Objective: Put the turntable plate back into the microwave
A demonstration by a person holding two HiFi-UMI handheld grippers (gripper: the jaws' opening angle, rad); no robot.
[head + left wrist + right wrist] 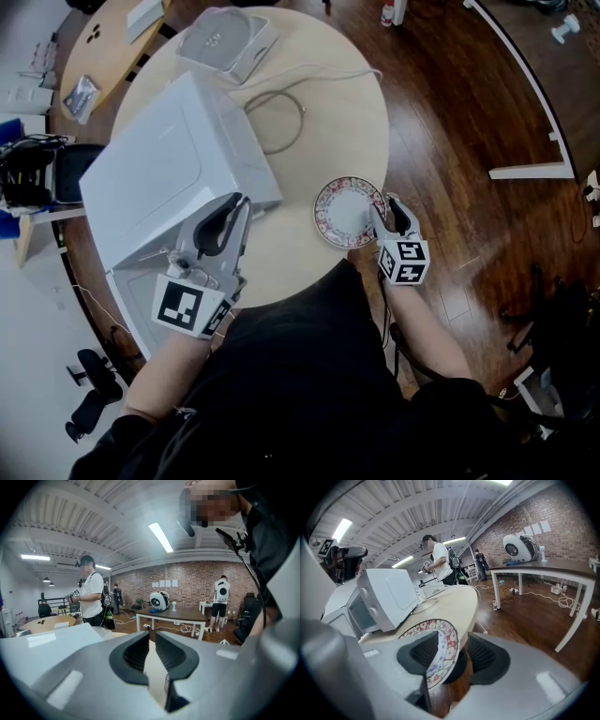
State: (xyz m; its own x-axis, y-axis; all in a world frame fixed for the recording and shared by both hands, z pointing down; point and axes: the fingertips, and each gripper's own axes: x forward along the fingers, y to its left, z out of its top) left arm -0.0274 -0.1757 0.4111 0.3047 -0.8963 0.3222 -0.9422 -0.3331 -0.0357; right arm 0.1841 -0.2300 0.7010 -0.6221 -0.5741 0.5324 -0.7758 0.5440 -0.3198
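The plate (347, 211), white with a red flowered rim, rests near the round table's (309, 94) front right edge. My right gripper (386, 211) is at its right side, jaws open. In the right gripper view the plate's rim (443, 644) stands between the jaws, against the left pad and apart from the right pad; my right gripper (454, 645) does not clamp it. The white microwave (169, 159) stands left on the table, its front towards me. My left gripper (236, 208) is at its front right corner, shut on a thin white panel (154, 667) that looks like the door's edge.
A white boxy device (225, 42) and a looped cable (281, 122) lie behind the microwave. A second wooden table (103, 56) stands at the far left, a black chair (37, 173) beside it. Dark wood floor and a white frame (525, 169) are to the right.
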